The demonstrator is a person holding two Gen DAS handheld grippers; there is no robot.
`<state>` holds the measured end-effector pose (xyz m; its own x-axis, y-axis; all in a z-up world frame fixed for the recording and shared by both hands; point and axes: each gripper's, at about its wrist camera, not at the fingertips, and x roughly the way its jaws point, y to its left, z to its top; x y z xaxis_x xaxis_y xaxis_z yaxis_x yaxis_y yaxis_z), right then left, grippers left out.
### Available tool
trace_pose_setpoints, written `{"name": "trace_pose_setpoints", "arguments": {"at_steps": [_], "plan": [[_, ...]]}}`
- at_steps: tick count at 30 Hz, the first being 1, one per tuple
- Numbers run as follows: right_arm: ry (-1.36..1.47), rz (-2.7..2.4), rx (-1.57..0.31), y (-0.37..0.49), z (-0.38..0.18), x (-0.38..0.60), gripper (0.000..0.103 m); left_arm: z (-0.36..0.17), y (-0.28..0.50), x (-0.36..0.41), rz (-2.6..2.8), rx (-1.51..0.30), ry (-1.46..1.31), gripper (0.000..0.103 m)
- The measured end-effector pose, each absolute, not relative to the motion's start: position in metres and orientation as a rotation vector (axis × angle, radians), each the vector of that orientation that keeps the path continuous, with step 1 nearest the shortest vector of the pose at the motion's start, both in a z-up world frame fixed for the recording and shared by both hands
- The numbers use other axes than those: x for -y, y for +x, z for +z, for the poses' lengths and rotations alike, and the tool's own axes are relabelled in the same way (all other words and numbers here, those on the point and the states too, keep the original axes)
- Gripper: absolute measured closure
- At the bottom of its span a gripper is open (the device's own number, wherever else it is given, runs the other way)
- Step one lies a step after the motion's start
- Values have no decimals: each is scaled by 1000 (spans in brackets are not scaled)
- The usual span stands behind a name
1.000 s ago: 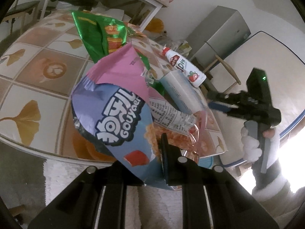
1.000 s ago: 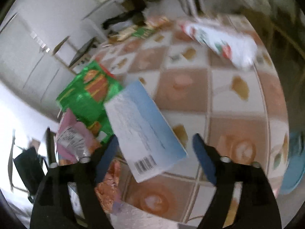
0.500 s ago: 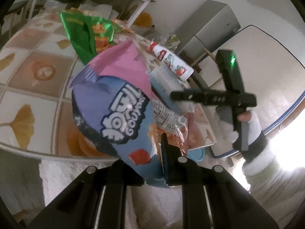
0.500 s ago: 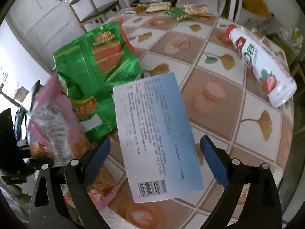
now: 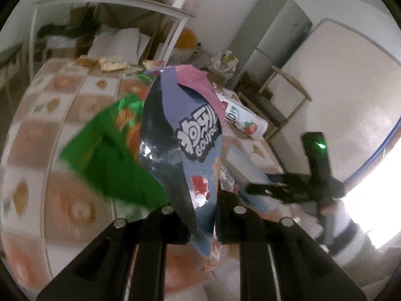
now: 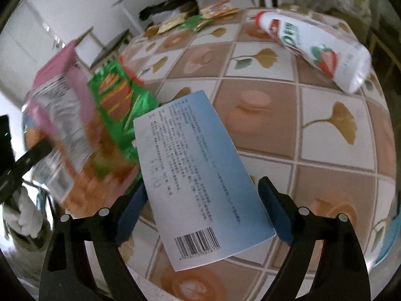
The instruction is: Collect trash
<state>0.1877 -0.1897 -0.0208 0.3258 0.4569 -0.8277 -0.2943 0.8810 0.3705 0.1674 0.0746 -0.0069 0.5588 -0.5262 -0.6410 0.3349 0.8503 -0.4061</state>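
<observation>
1. Trash: purple snack bag (image 5: 190, 150) pinched in left gripper (image 5: 203, 215), raised above bench (image 6: 325, 135).
2. Blue box (image 6: 200, 175) on bench, between wide right gripper (image 6: 200, 213) jaws, which have just been closing.
3. Green bag (image 6: 117, 100), bottle (image 6: 313, 47) on bench.

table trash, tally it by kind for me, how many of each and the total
Snack bags: 2, purple-pink bag in the left gripper, green bag
Boxes: 1, blue-white box
Bottles: 1, strawberry drink bottle
Small wrappers at the far edge: too small to count
Total: 4
</observation>
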Motion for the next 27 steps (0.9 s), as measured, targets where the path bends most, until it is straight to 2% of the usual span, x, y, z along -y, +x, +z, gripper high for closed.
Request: {"name": "trace_pose_setpoints", "arguments": {"at_steps": [1,2,4,5,6,9,14,16,24,27], "plan": [[187,491,-1136,189,-22,192,19,-8,175,-76,-495,-837,-221,90],[214,490,-1134,190,-22,194,20,-9,186,-72,-466,-847,-181,85],[281,490,-1122,192,-22,199,20,-11,200,-72,-431,-859,-159,67],[316,493,-1120,193,-22,201,20,-11,205,-73,-399,-854,-161,54],[336,497,-1119,192,-22,203,20,-9,206,-76,-377,-839,-167,45],[393,511,-1113,191,-22,209,20,-1,199,-84,-338,-770,-208,30],[443,526,-1112,187,-21,216,20,21,169,-91,-261,-618,-229,17],[461,530,-1109,187,-23,217,20,24,161,-92,-241,-585,-231,16],[538,532,-1101,185,-27,228,20,20,136,-69,-403,-628,-324,16],[586,535,-1097,186,-28,233,27,4,131,-38,-547,-726,-361,16]]}}
